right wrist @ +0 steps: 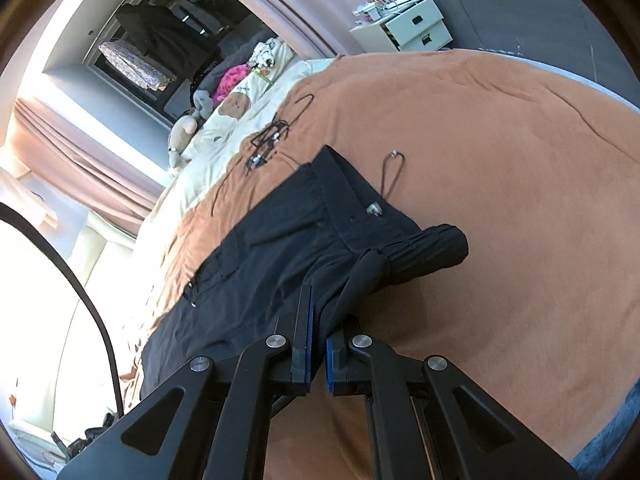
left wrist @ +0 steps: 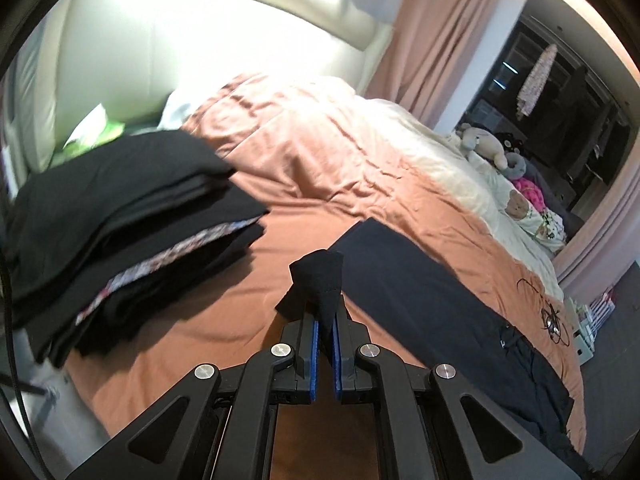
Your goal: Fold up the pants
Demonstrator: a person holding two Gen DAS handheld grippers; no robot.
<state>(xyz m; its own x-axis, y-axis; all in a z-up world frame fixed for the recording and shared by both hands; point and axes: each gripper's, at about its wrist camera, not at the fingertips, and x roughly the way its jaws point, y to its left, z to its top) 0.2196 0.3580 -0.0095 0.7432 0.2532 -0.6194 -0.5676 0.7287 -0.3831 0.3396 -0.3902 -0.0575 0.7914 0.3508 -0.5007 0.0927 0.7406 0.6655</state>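
Dark navy pants (left wrist: 432, 304) lie stretched across the orange bedspread (left wrist: 320, 168). In the left wrist view my left gripper (left wrist: 326, 320) is shut on a corner of the leg end, and the pinched cloth sticks up past the blue pads. In the right wrist view the same pants (right wrist: 256, 256) run away from me with the waistband (right wrist: 404, 248) near. There my right gripper (right wrist: 318, 320) is shut on a fold of cloth at the waist, which bunches up over the fingers.
A stack of folded dark clothes (left wrist: 132, 216) sits on the bed's left. Wire hangers (right wrist: 268, 140) and a loose hook (right wrist: 390, 172) lie beyond the waistband. Soft toys (left wrist: 486, 144) and a cream blanket (left wrist: 440, 152) are farther off; a white drawer unit (right wrist: 408, 24) stands past the bed.
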